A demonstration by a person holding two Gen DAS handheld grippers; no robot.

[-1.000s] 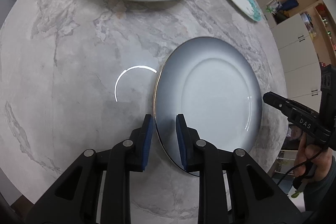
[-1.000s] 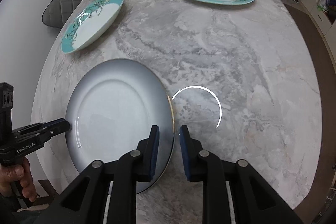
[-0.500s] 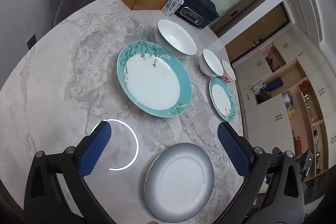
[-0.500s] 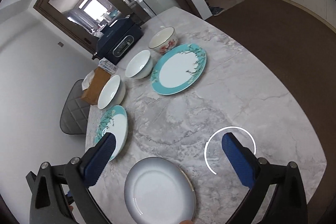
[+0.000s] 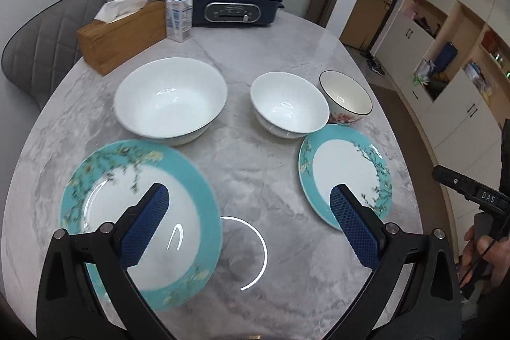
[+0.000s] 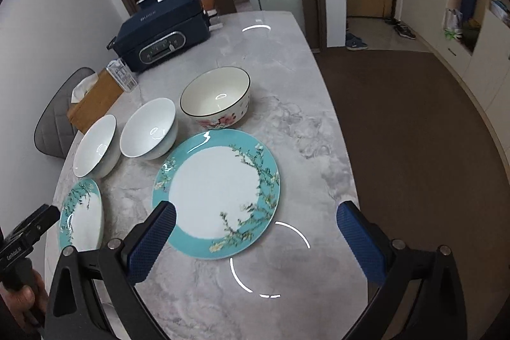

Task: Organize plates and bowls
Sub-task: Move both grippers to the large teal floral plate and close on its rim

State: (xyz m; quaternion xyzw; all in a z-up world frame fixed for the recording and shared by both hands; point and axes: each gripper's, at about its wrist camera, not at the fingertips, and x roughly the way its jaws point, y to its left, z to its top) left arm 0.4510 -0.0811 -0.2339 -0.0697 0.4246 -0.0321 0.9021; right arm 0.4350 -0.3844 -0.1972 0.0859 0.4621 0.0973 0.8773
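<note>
Your left gripper and right gripper both tilt downward with jaws just opened wide and nothing between them, each handle gripped in one of your hands.

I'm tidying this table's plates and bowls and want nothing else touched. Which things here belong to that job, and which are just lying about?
Part of the job:
- big teal plate
- small teal plate
- large white bowl
- small white bowl
- flowered bowl

Just lying about:
- blue cooker
- wooden tissue box
- small carton
</note>
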